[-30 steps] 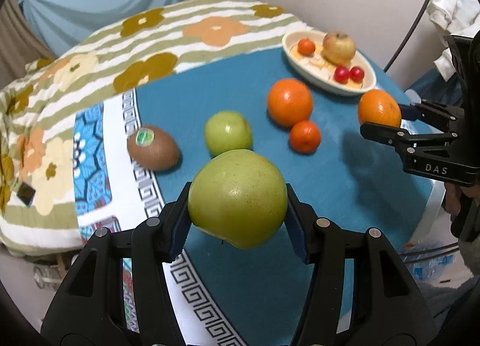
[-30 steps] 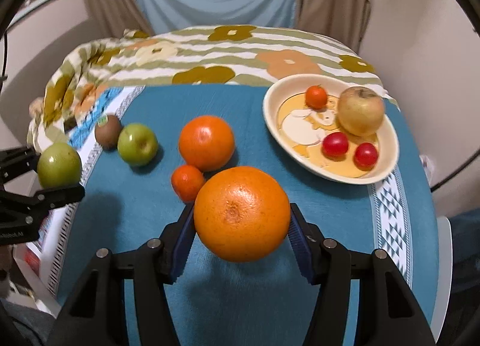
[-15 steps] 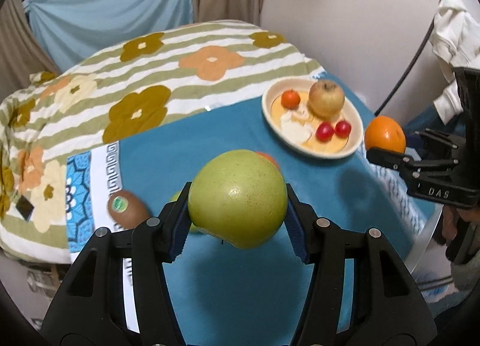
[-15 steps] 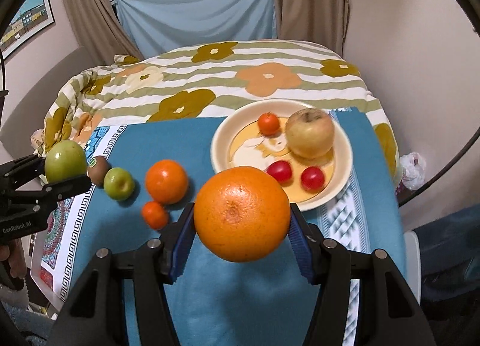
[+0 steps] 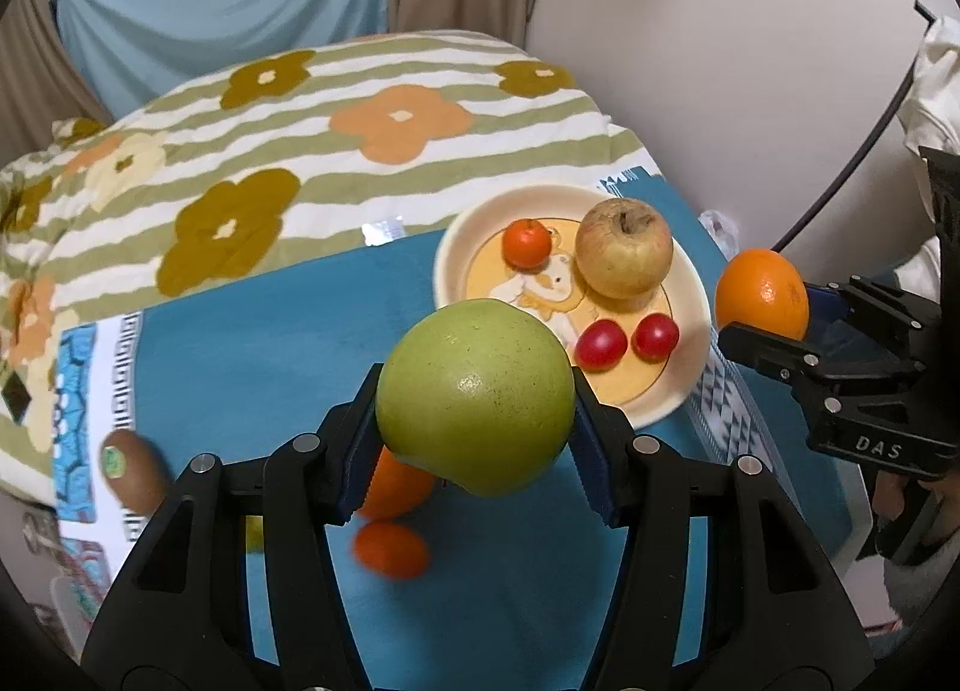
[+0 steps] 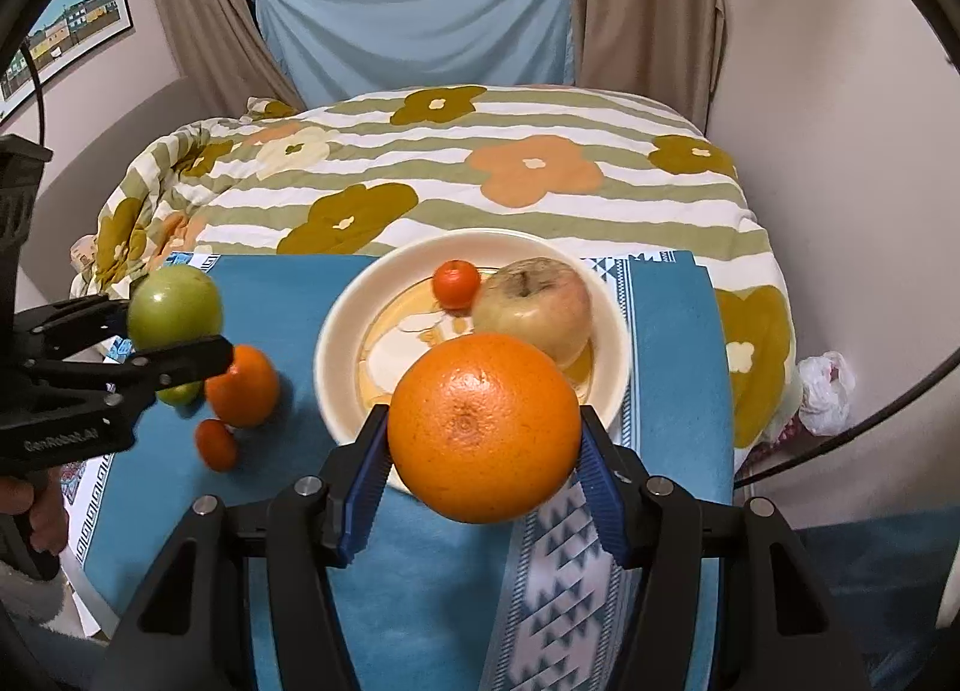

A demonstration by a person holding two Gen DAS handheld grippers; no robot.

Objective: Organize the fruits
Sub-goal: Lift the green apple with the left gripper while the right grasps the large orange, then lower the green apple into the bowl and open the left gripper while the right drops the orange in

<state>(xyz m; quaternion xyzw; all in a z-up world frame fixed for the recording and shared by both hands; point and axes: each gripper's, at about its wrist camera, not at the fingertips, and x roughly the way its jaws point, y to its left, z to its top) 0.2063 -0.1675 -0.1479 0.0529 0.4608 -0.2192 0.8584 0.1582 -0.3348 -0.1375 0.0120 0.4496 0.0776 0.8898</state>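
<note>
Change since earlier frames: both grippers have travelled with their fruits from above the loose fruits toward the plate, which now sits close under them; neither grip has changed.
Green apple: large green apple [image 5: 474,397] is clamped between the blue pads of the left gripper [image 5: 474,421], held in the air above the teal cloth, near the left edge of the plate.
Orange: big orange [image 6: 483,427] is clamped between the pads of the right gripper [image 6: 483,451], held in the air in front of the near rim of the plate.
Plate: cream plate [image 6: 342,343] lies on the teal cloth [image 6: 288,295], at its far end.
On the plate: a yellowish apple [image 6: 534,307] with stem side up, a small tangerine [image 6: 456,283] beside it, and two red cherry tomatoes [image 5: 600,343] near the front, seen only from the left wrist.
Loose fruits: on the cloth, left of the plate, lie an orange [image 6: 243,388], a small tangerine [image 6: 215,445] just beside it, and a smaller green apple [image 6: 180,394], partly hidden by the left gripper.
Kiwi: a kiwi [image 5: 129,469] with a green sticker lies at the patterned border of the cloth.
Surroundings: a striped blanket with flowers [image 6: 480,175] covers the bed behind the cloth.
</note>
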